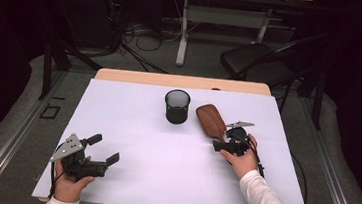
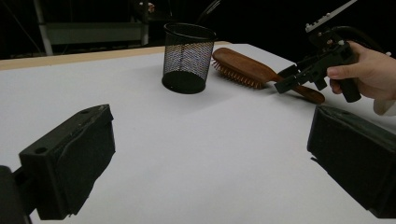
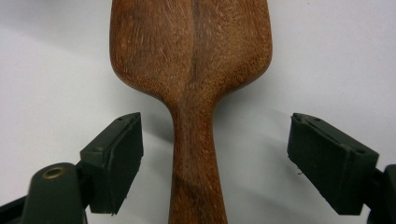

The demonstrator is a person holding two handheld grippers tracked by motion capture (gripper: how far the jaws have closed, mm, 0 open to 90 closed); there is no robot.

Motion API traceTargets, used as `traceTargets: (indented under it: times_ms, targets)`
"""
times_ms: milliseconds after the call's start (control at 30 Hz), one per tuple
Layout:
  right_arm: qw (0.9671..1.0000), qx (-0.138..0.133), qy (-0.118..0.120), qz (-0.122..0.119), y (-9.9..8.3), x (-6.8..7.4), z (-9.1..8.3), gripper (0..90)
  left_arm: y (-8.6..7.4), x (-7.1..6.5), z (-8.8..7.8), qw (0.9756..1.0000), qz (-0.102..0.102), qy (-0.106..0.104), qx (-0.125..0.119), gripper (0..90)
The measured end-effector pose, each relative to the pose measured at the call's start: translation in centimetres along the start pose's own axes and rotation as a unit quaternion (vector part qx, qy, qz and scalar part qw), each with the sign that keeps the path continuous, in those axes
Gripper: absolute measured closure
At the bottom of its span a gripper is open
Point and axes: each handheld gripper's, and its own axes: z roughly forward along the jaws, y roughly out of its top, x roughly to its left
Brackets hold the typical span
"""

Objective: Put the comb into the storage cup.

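A wooden hairbrush lies bristles down on the white table, right of a black mesh cup. My right gripper is at the brush's handle. In the right gripper view its jaws stand open on either side of the handle, with a gap on each side, and the brush head lies ahead. My left gripper rests at the table's near left, open and empty. The left gripper view, past its own wide jaws, takes in the cup, the brush and the right gripper.
The white sheet covers most of the table, and a strip of bare wood runs along the far edge. A black chair and a desk frame stand beyond the table, with cables on the floor.
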Motion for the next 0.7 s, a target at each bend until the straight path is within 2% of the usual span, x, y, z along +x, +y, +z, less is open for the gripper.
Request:
traceTargets:
  times_ms: [133, 467, 700]
  targets:
    - [1.0000, 0.001, 0.005, 0.007, -0.01, -0.01, 0.19, 18.1, 0.01, 0.01, -0.01, 1.0000, 0.000, -0.001, 0.001, 0.8]
    - [1.0000, 0.000, 0.005, 0.005, -0.05, 0.03, 0.60, 19.4, 0.01, 0.03, 0.00, 1.0000, 0.000, -0.001, 0.001, 0.7]
    - [0.9999, -0.003, 0.003, -0.011, -0.04, 0.03, 0.61, 25.2, 0.01, 0.03, -0.01, 1.0000, 0.000, -0.001, 0.001, 0.8]
